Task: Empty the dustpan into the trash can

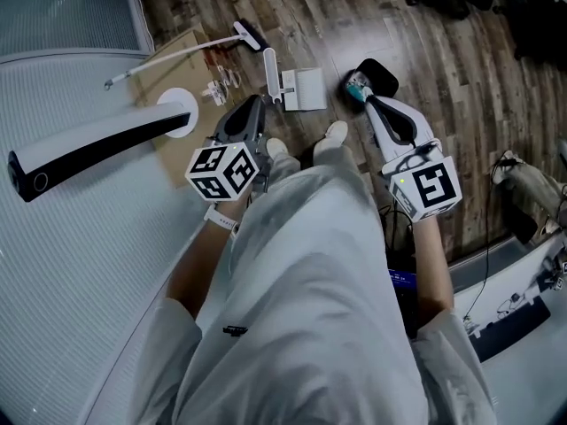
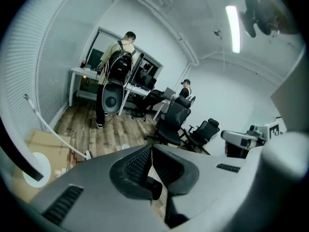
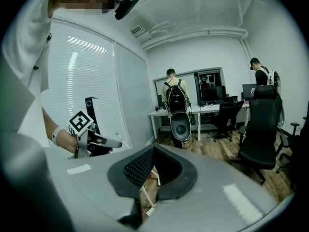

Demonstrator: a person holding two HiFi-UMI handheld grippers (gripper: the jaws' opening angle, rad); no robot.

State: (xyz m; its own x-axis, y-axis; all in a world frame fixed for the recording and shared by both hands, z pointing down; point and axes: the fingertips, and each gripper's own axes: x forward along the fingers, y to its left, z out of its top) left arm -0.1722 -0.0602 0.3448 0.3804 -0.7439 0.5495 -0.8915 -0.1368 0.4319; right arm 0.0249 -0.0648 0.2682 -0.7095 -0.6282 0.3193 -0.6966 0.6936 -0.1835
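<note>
In the head view a white dustpan [image 1: 306, 88] lies on the wood floor, its upright handle [image 1: 270, 67] on its left. A long-handled white broom [image 1: 182, 55] lies beyond it, across a sheet of cardboard [image 1: 173, 78]. My left gripper [image 1: 259, 104] hovers just left of the dustpan handle, not touching it. Its jaws are shut and empty, as the left gripper view [image 2: 151, 149] shows. My right gripper [image 1: 363, 91] is raised to the dustpan's right, also shut on nothing [image 3: 153, 151]. No trash can is recognisable in any view.
A white and black post [image 1: 89, 144] rises from a round base [image 1: 182, 104] on the cardboard. Small scraps [image 1: 217, 87] lie beside it. A person with a backpack [image 2: 118, 66] stands at a desk, and office chairs [image 2: 174, 120] are behind. Cables [image 1: 487, 264] lie at the right.
</note>
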